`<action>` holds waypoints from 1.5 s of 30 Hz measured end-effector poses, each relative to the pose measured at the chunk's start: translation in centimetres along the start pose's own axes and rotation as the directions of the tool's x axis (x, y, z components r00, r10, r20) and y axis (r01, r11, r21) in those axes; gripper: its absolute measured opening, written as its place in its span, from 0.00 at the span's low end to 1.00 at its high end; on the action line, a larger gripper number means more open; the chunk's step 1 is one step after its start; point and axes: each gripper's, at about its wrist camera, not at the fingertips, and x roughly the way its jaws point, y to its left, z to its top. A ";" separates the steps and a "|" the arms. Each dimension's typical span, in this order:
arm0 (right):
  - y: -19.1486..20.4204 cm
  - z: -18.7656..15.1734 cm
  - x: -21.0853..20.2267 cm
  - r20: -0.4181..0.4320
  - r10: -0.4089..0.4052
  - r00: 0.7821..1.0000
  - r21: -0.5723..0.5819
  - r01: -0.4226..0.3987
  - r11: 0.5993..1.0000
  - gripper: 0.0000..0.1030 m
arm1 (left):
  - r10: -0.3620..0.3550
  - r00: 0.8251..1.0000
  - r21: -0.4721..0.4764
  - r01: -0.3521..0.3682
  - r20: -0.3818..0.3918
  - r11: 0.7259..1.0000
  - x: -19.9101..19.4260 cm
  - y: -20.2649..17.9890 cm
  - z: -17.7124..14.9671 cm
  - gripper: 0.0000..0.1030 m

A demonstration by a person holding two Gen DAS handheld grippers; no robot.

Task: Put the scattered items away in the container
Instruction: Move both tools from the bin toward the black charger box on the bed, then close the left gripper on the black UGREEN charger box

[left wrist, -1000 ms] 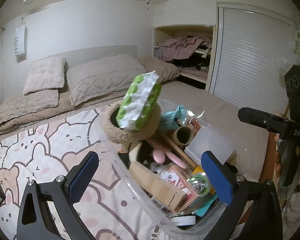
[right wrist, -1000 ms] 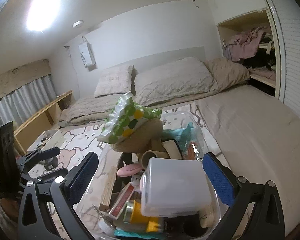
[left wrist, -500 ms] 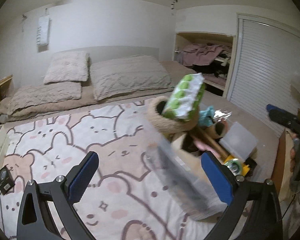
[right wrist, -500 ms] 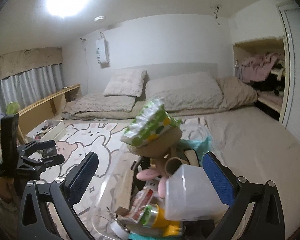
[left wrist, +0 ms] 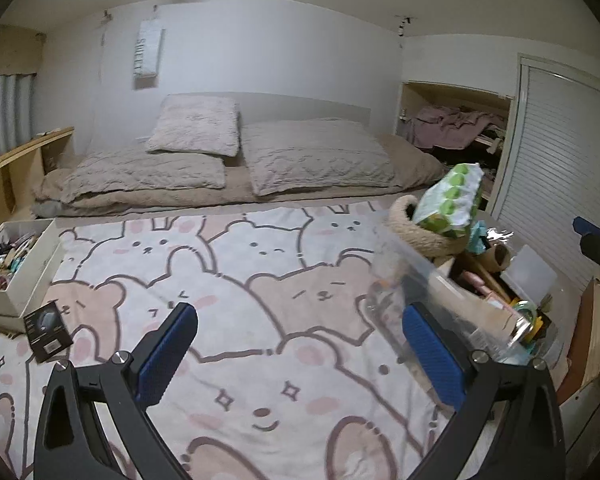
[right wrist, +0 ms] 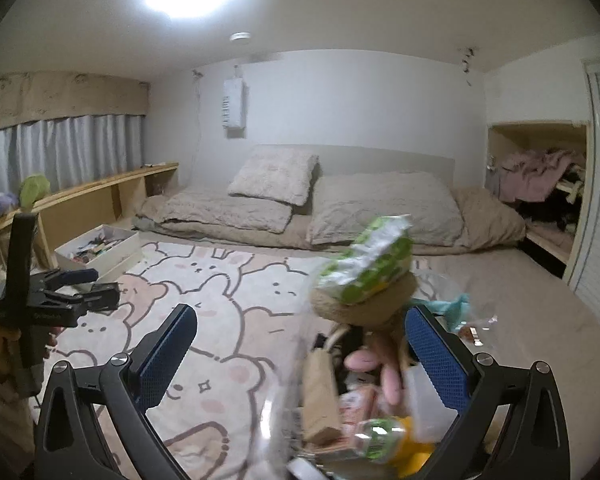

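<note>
While both tools (left wrist: pixel 298 354) (right wrist: pixel 300 354) gape, one seemingly full container (left wrist: pixel 416 268)

blanket (left wrist: pixel 260 300): white, pink/tan bear-and-bunny print
pillows (left wrist: pixel 196 124): beige, quilted
tissue pack (left wrist: pixel 452 200): white, green dots
gripper pads (left wrist: pixel 166 354): blue
curtains (right wrist: pixel 60 152): grey
container (left wrist: pixel 412 264): clear

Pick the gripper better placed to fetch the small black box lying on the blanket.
Left. The left gripper is open over the blanket, with the black box near its left finger. The right gripper sits over the packed container.
</note>
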 end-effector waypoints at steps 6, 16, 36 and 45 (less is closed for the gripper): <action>4.7 -0.8 1.3 -0.009 0.059 0.998 -0.021 -0.059 0.998 1.00 | 0.023 1.000 -0.037 -0.023 0.006 0.999 -1.1 3.8 -1.5 1.00; 12.7 -3.1 6.3 -0.096 0.199 0.975 -0.035 -0.203 0.978 1.00 | 0.095 0.995 -0.150 -0.095 -0.008 0.984 -1.1 11.2 -4.7 1.00; 24.2 -6.1 19.6 -0.265 0.328 0.907 -0.039 -0.350 0.936 1.00 | 0.368 0.918 -0.382 -0.396 -0.148 0.835 4.5 29.2 -12.5 1.00; 27.8 -6.5 25.3 -0.352 0.424 0.834 0.055 -0.434 0.899 1.00 | 0.474 0.869 -0.401 -0.489 -0.143 0.775 6.9 35.2 -11.7 1.00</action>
